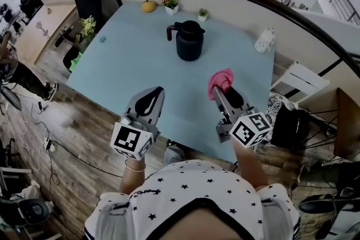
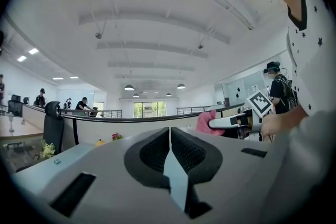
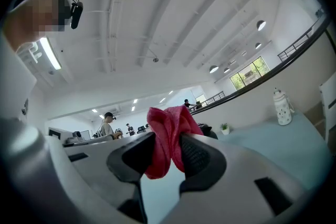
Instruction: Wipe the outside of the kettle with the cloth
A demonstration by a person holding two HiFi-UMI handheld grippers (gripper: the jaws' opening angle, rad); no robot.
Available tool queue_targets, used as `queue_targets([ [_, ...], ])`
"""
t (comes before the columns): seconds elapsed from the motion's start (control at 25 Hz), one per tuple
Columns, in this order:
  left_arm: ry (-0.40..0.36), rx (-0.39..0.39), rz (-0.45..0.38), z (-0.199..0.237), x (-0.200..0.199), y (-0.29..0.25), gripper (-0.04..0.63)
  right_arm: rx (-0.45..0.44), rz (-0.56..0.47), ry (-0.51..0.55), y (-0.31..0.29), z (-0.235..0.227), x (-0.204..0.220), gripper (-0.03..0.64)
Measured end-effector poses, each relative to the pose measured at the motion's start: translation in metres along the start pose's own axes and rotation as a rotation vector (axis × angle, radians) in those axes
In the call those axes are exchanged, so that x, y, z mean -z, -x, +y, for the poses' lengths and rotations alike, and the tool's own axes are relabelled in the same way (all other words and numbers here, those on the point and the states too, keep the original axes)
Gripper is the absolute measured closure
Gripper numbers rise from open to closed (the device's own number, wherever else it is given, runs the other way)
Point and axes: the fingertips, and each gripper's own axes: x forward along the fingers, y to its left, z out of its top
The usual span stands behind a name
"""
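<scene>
Grey jaws of the left hand-held gripper [image 1: 153,97] are pressed together on nothing, above the near edge of the pale-blue counter [image 1: 124,59]. Ahead, between the two and well apart from both, the dark kettle [image 1: 189,40] stands upright with its handle turned left. The right hand-held gripper [image 1: 220,91] pinches the pink cloth [image 1: 221,79] and looks slightly nearer, with the kettle forward and a little to its left.

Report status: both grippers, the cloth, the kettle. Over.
Left gripper shut, empty. Right gripper shut on pink cloth, held over the table. Kettle upright mid-table, untouched. Nothing between cloth and kettle.
</scene>
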Motion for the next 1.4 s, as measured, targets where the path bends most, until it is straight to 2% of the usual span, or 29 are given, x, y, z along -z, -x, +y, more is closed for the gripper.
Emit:
queue_targets([
  [0.52, -0.004, 0.111, -0.015, 0.076, 0.001, -0.032, 0.563, 0.108, -0.037, 0.014, -0.066, -0.002, -0.004, 0.477],
  [0.8, 0.006, 0.145, -0.019, 0.095, 0.007, -0.040, 0.563, 0.141, -0.039, 0.019, -0.085, -0.002, 0.000, 0.477],
  [1.08, 0.037, 0.133, -0.026, 0.098, 0.014, -0.048, 0.563, 0.147, 0.003, 0.037, -0.096, -0.025, 0.001, 0.477],
  [1.4, 0.001, 0.082, 0.022, 0.091, 0.011, -0.064, 0.563, 0.122, 0.024, 0.031, -0.118, -0.067, -0.006, 0.477],
])
